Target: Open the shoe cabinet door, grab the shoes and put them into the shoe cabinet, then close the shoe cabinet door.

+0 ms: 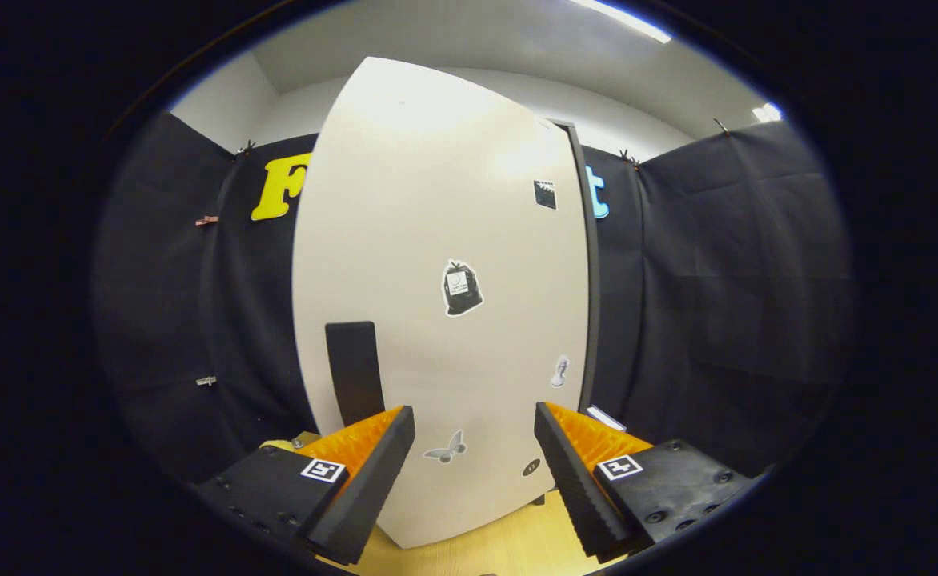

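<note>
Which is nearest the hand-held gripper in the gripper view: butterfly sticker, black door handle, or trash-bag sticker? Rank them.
Hand-held gripper is open, facing the cabinet door.
1. Butterfly sticker: between the fingers, low on the door.
2. Black door handle: just above the left finger.
3. Trash-bag sticker: higher, mid-door.

Cabinet door (437, 304) hides interior (stickers illegible).

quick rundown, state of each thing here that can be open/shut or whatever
shoe cabinet door: shut, flush against the dark frame edge on its right side
door handle: dark upright bar on the door, untouched, just beyond the tool's left finger
tool: open, fingers spread wide, holding nothing, facing the door
stickers: stuck flat on the door front
</note>
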Motion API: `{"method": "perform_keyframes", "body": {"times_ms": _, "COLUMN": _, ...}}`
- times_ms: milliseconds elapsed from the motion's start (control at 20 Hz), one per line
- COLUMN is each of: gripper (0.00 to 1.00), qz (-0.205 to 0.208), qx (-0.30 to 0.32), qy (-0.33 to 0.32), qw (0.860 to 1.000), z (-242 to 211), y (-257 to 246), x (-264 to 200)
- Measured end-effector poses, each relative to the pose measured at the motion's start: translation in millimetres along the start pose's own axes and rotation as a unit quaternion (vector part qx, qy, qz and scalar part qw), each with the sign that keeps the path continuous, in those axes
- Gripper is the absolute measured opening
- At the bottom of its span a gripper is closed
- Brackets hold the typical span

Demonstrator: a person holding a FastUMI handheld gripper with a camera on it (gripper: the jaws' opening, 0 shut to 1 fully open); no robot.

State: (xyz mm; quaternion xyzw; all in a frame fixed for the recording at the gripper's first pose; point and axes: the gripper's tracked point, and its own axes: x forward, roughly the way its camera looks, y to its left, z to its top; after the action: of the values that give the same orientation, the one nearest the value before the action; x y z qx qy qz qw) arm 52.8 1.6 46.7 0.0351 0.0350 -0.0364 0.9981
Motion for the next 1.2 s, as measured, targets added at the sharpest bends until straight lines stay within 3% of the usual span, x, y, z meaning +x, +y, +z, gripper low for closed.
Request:
{"method": "perform_keyframes", "body": {"times_ms": 650, "gripper": 0.98, "qz": 0.084, "qx": 0.002, "qy": 0.04, "qw": 0.996, "z": -23, "y": 17, "x": -58}}
{"method": "perform_keyframes", "body": {"times_ms": 1200, "gripper": 0.97, "qz": 0.056, "qx": 0.022, "qy": 0.034, "qw": 0.998, "z": -17, "y": -5, "x": -62}}
